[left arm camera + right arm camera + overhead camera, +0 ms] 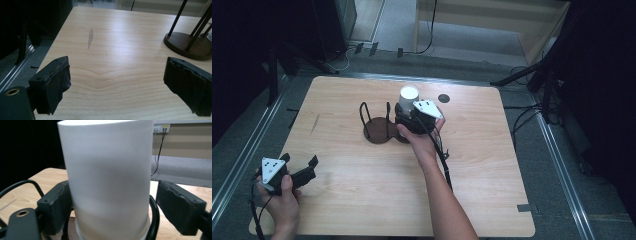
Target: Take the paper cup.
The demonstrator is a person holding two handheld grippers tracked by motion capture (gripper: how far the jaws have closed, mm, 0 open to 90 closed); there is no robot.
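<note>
Wooden table (492,165) bears a dark wire-looped stand (379,131), and the white cup (408,97) stands on its right end. My right gripper (110,202) straddles it, seemingly not quite clamped. My left gripper (115,82) gapes empty, well apart.

gripper (411,116): black, padded jaws | grey triangular plate | black cable | forearms unsleeved

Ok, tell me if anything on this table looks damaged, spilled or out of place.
Nothing is spilled or knocked over. The white cup stands upright in the dark wire rack, between the open jaws of the right gripper. The one blemish is a pale grey scuff on the wooden table, near its left edge.
</note>
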